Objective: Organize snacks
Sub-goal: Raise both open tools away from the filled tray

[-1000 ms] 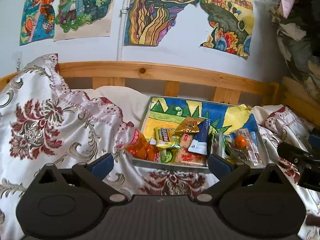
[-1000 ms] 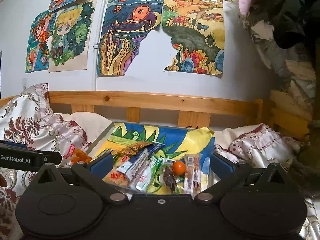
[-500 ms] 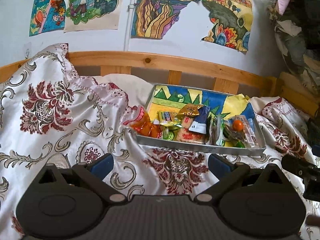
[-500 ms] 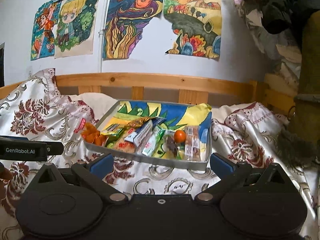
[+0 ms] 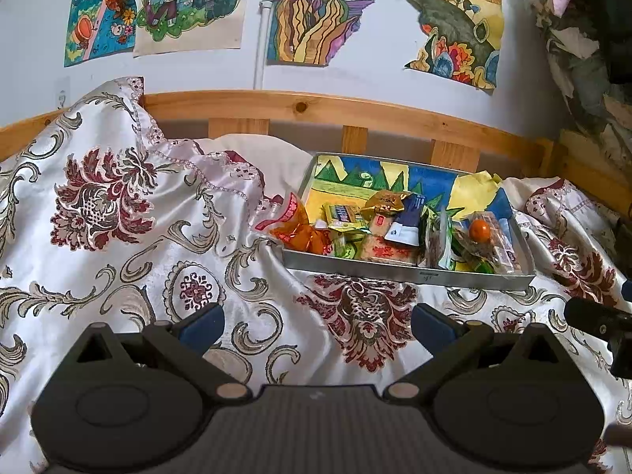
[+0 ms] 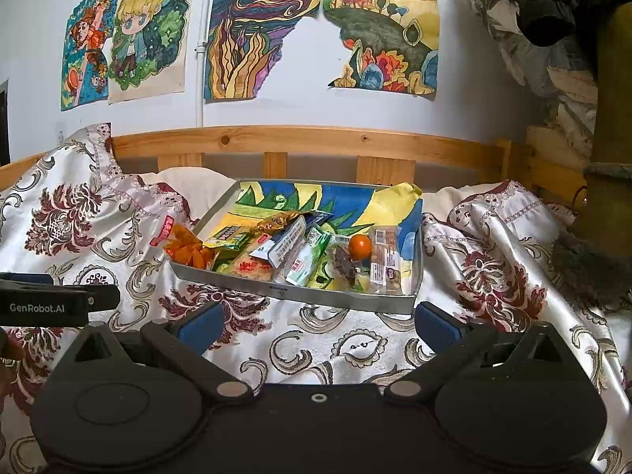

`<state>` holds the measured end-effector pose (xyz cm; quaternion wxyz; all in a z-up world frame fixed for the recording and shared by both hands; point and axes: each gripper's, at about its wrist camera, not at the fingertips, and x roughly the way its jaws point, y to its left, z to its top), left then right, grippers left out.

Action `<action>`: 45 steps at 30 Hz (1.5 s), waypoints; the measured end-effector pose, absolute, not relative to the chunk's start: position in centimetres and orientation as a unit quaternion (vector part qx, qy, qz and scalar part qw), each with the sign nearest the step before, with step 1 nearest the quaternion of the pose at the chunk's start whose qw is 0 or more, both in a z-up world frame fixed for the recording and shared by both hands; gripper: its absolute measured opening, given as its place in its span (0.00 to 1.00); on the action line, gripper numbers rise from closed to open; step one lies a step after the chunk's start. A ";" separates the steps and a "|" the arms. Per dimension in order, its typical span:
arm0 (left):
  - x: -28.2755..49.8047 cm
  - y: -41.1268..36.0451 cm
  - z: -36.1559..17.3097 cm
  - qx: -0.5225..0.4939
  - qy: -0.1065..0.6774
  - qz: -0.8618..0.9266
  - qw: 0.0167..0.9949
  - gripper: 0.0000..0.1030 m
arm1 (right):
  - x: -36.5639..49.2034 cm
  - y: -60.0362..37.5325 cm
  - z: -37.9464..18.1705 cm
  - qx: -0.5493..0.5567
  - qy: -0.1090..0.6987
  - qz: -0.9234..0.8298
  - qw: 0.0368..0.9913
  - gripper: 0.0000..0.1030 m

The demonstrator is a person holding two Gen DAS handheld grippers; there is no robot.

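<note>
Both my left tongs [image 5: 316, 326] and right tongs [image 6: 318, 324] gape wide, gripping nothing. The tray [image 6: 300, 294] of snacks [image 6: 300, 254] lies ahead of them on the bed [image 6: 355, 347].

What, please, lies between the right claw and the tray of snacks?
Only bare patterned bedspread lies between the open right claw and the tray; nothing rests on that stretch, as the right wrist view shows.

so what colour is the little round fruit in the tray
Orange. The round fruit sits among the wrappers near the tray's right end, clearest in the right wrist view.
</note>
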<state>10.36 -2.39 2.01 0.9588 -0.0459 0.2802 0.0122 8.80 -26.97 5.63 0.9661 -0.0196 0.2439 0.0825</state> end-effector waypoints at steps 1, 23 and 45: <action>10.3 -2.5 2.0 -0.045 0.280 0.012 0.959 0.99 | 8.8 -27.0 5.6 -0.019 0.245 0.082 0.966 0.99; 10.2 -2.4 1.8 -0.039 0.285 0.009 0.958 0.99 | 9.0 -27.2 5.5 -0.018 0.248 0.082 0.965 0.99; 10.6 -2.6 1.8 -0.016 0.308 0.024 0.951 0.99 | 8.9 -27.0 4.9 -0.020 0.253 0.082 0.964 0.99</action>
